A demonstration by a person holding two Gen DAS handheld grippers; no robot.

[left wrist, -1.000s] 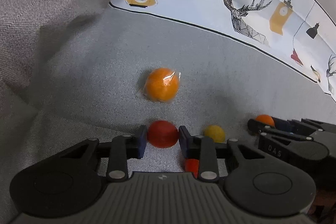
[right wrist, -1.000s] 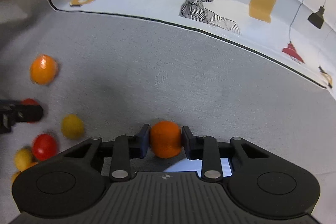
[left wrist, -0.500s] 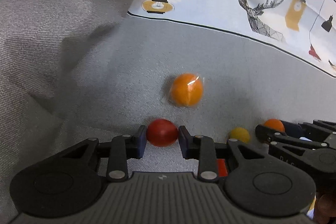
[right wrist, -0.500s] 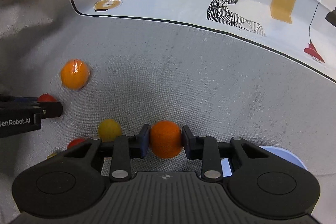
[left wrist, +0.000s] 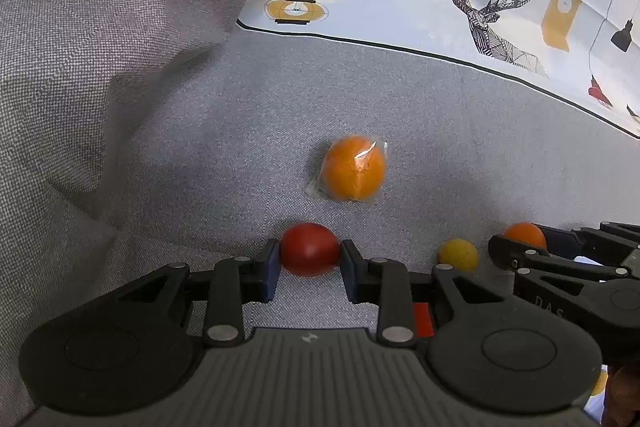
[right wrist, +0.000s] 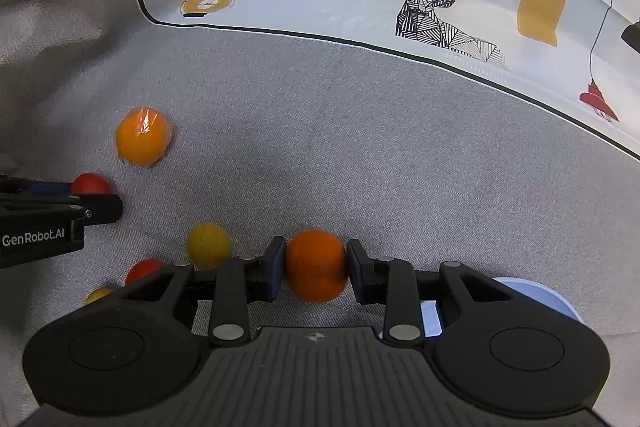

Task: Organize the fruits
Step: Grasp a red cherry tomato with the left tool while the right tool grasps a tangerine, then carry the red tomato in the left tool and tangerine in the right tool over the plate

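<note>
A round red fruit (left wrist: 310,249) sits pinched between the blue pads of the left gripper (left wrist: 310,259), over the grey woven cloth (left wrist: 400,107) that covers the worktop. Alongside it, the right gripper (right wrist: 316,265) clamps a small round orange fruit (right wrist: 316,265) in the same way, both tools pointing steeply down at the cloth. Just beyond the red fruit lies a larger orange fruit wrapped in clear plastic film (left wrist: 354,167), resting free on the cloth. Between the two grippers a small yellow ball-shaped fruit (right wrist: 208,245) lies loose, with another red fruit (right wrist: 145,270) and a second yellow one (right wrist: 98,294) partly hidden behind the right gripper's body. A pale blue round dish (right wrist: 532,297) shows beneath that gripper toward the near right edge. Along the far edge runs a white printed sheet with a geometric deer, lamps and the words "Fashion Home" (right wrist: 440,7).
</note>
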